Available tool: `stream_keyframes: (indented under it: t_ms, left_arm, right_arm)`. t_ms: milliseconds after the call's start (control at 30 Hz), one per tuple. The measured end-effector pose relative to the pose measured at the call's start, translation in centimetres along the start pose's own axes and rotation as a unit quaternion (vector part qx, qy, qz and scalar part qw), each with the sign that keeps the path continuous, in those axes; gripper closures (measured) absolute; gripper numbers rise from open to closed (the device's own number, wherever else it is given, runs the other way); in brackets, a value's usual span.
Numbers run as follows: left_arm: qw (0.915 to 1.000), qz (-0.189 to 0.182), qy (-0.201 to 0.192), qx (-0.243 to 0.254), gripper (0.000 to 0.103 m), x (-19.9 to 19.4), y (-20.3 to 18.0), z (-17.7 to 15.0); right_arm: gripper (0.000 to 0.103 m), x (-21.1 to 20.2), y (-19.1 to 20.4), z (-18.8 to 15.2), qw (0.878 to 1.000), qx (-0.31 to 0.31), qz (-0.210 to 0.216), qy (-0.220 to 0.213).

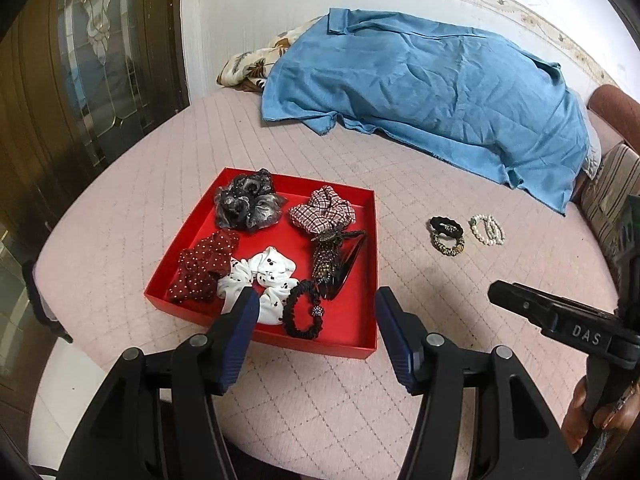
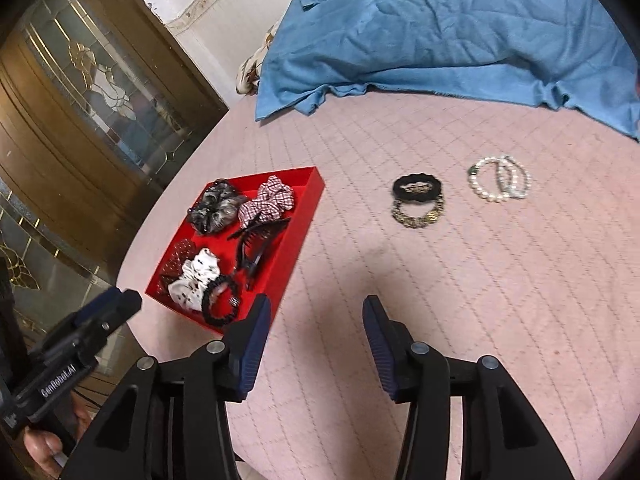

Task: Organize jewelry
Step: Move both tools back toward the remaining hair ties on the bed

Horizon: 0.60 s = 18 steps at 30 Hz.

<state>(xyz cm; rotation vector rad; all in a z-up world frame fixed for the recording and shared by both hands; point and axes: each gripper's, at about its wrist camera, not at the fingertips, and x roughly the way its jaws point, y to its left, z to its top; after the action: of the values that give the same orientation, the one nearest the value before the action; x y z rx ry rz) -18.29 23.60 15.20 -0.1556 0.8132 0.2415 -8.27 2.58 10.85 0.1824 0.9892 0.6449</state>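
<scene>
A red tray (image 1: 366, 272) (image 2: 306, 216) lies on the pink quilted bed and holds several scrunchies, a black hair tie (image 1: 304, 314) (image 2: 220, 300) and a dark hair claw (image 1: 340, 260) (image 2: 256, 248). On the quilt to its right lie a black scrunchie (image 1: 446, 225) (image 2: 418, 188), a gold bracelet (image 1: 448, 245) (image 2: 418, 213) and pearl bracelets (image 1: 487, 230) (image 2: 500, 178). My left gripper (image 1: 316, 320) is open and empty, over the tray's near edge. My right gripper (image 2: 316, 328) is open and empty, over bare quilt right of the tray.
A blue cloth (image 1: 420, 88) (image 2: 440, 28) over a floral pillow lies at the back of the bed. A glass-panelled wooden door (image 1: 80, 80) (image 2: 92, 92) stands to the left. A striped cushion (image 1: 612, 188) sits at the right edge.
</scene>
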Motion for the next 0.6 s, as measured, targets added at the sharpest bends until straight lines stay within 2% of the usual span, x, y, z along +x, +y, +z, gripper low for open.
stream_keyframes:
  t_ms: [200, 333, 600]
  left_arm:
    - [0.9997, 0.017, -0.004, 0.018, 0.043, -0.9, -1.2, -0.2]
    - [0.9991, 0.023, -0.010, 0.034, 0.043, -1.5, -2.2, -0.4]
    - [0.9975, 0.034, -0.019, 0.059, 0.041, -2.3, -3.7, -0.6]
  right_arm:
    - [0.049, -1.6, -0.3, -1.0, 1.000, -0.018, -0.018, -0.013]
    - [0.045, -2.5, -0.9, -1.4, 0.999, -0.022, -0.026, -0.021]
    - [0.045, -3.8, -2.2, -2.1, 0.998, -0.021, -0.041, -0.032]
